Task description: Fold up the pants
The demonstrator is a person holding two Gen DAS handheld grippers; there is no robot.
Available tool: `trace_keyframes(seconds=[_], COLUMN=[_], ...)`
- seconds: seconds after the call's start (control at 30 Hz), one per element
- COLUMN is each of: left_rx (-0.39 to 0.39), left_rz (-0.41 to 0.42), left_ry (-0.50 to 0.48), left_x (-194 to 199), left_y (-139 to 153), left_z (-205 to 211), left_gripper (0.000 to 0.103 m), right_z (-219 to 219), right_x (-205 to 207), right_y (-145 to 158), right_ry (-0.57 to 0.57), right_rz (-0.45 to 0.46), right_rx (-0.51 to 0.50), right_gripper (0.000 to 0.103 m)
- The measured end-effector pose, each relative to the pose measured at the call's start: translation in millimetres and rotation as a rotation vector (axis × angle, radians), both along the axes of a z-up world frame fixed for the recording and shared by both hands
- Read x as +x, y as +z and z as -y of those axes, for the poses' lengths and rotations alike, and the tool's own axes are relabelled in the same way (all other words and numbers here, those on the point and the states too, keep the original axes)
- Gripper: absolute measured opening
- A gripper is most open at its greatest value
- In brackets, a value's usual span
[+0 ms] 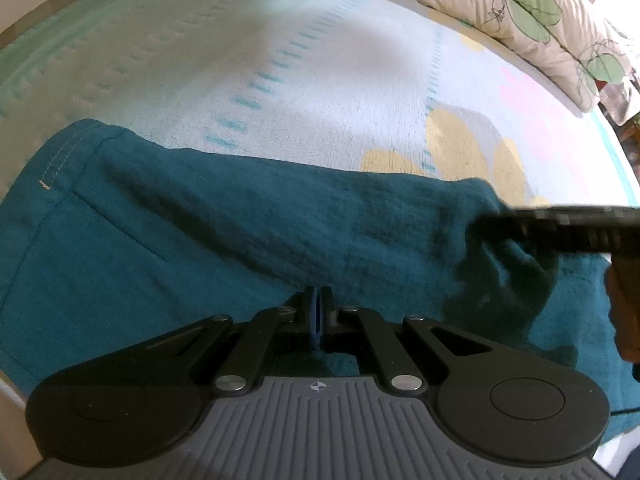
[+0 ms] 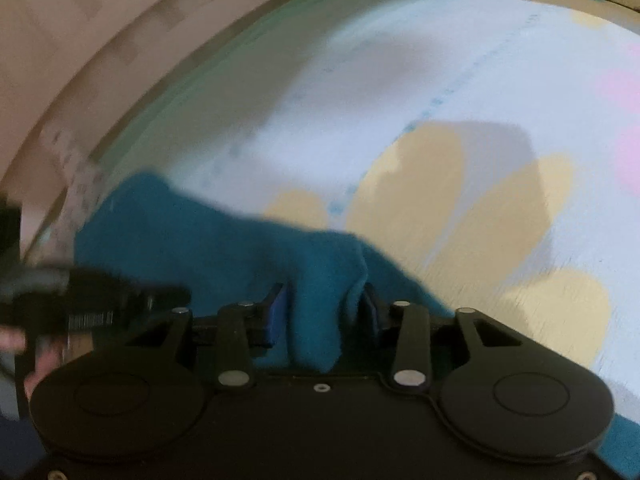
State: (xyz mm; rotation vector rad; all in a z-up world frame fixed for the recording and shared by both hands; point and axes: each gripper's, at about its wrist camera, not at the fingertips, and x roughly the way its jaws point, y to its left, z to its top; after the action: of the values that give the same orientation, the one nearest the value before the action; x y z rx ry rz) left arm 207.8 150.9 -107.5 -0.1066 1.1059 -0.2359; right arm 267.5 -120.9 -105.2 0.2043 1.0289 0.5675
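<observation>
The teal pants (image 1: pixel 200 232) lie spread across a pale patterned blanket (image 1: pixel 320 80). My left gripper (image 1: pixel 319 300) is shut, its tips down on the cloth near the middle, and I see no fabric between the pads. In the right wrist view a bunched ridge of the pants (image 2: pixel 320 300) stands between the blue pads (image 2: pixel 276 312) of my right gripper (image 2: pixel 323 308), whose jaws stand apart and do not squeeze it. The right gripper (image 1: pixel 560 228) shows as a blurred black bar at the right of the left wrist view. The left gripper (image 2: pixel 100 304) appears blurred at the far left.
A leaf-print pillow (image 1: pixel 520 4) lies at the blanket's far right corner. The blanket's green border (image 2: pixel 180 80) runs along the bed's edge, with pale floor (image 2: pixel 60 40) beyond. A hand (image 1: pixel 624 312) holds the right gripper at the frame's right edge.
</observation>
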Motion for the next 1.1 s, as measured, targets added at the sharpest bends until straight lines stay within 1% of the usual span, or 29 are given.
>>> trace_keyframes(seconds=[0.13, 0.2, 0.27, 0.3, 0.33, 0.37, 0.4, 0.43, 0.47, 0.5, 0.57, 0.6, 0.63, 0.7, 0.73, 0.77, 0.8, 0.87, 0.93, 1.03, 1.1], left_rx=[-0.001, -0.004, -0.003, -0.002, -0.001, 0.000, 0.002, 0.004, 0.008, 0.025, 0.106, 0.146, 0.152, 0.117, 0.117, 0.124, 0.137, 0.165, 0.155, 0.119, 0.109], left_rz=[-0.002, -0.002, 0.000, 0.001, 0.002, 0.004, 0.007, 0.011, 0.021, 0.035, 0.065, 0.071, 0.070, 0.050, 0.037, 0.026, 0.016, 0.013, 0.022, 0.036, 0.047], left_ry=[-0.003, -0.002, -0.003, -0.003, -0.002, -0.003, -0.005, -0.008, -0.008, 0.000, 0.022, 0.029, 0.033, 0.046, 0.047, 0.052, 0.059, 0.069, 0.055, 0.008, -0.039], left_x=[0.8, 1.2, 0.5, 0.3, -0.2, -0.3, -0.9, -1.7, -3.0, -5.0, -8.2, -8.7, -8.8, -6.9, -5.1, -3.9, -3.2, -5.8, -13.5, -28.8, -39.8], left_y=[-0.1, -0.3, -0.4, -0.3, -0.2, 0.1, 0.6, 0.8, 2.3, 4.3, 6.8, 5.6, 4.0, 4.1, 5.8, 7.4, 9.4, 14.2, 20.7, 27.9, 31.1], left_z=[-0.8, -1.4, -0.9, -0.7, -0.4, -0.2, 0.0, 0.5, 0.2, -0.9, -3.1, -5.3, -8.8, -16.7, -18.1, -19.1, -19.6, -18.0, -12.3, 6.2, 22.5], left_gripper=[0.002, 0.002, 0.002, 0.002, 0.002, 0.002, 0.002, 0.002, 0.002, 0.002, 0.003, 0.003, 0.003, 0.003, 0.003, 0.003, 0.003, 0.002, 0.002, 0.002, 0.002], right_z=[-1.5, -0.9, 0.7, 0.7, 0.0, -3.7, -3.7, -5.5, -8.2, -11.0, -18.1, -23.2, -26.9, -29.1, -25.4, -20.6, -12.0, 3.9, 20.5, 35.3, 37.6], right_x=[13.7, 17.8, 20.4, 20.4, 20.0, 20.6, 20.6, 19.5, 18.2, 16.1, 14.3, 14.7, 16.0, 17.9, 18.1, 17.6, 15.4, 9.0, -2.9, -31.8, -53.2], right_y=[-2.5, -4.6, -6.1, -6.1, -6.4, -7.8, -7.8, -7.1, -5.0, -1.3, 4.6, 4.2, 1.6, -2.0, 0.2, 4.0, 10.7, 24.7, 40.7, 55.4, 55.0], right_ry=[-0.028, -0.031, -0.018, -0.018, -0.010, 0.006, 0.006, 0.007, -0.003, -0.020, -0.046, -0.049, -0.047, -0.058, -0.082, -0.113, -0.166, -0.226, -0.270, -0.282, -0.274], right_rz=[-0.011, -0.025, -0.042, -0.042, -0.043, -0.037, -0.037, -0.027, 0.003, 0.045, 0.104, 0.117, 0.113, 0.115, 0.121, 0.124, 0.135, 0.143, 0.126, 0.078, 0.036], right_rx=[0.029, 0.050, 0.094, 0.094, 0.106, 0.093, 0.093, 0.070, 0.041, 0.000, -0.061, -0.092, -0.116, -0.127, -0.122, -0.111, -0.104, -0.080, -0.070, -0.080, -0.099], right_gripper=[0.053, 0.053, 0.053, 0.051, 0.043, 0.016, 0.011, 0.010, 0.009, 0.009, 0.009, 0.009, 0.012, 0.016, 0.035, 0.043, 0.043, 0.042, 0.042, 0.042, 0.042])
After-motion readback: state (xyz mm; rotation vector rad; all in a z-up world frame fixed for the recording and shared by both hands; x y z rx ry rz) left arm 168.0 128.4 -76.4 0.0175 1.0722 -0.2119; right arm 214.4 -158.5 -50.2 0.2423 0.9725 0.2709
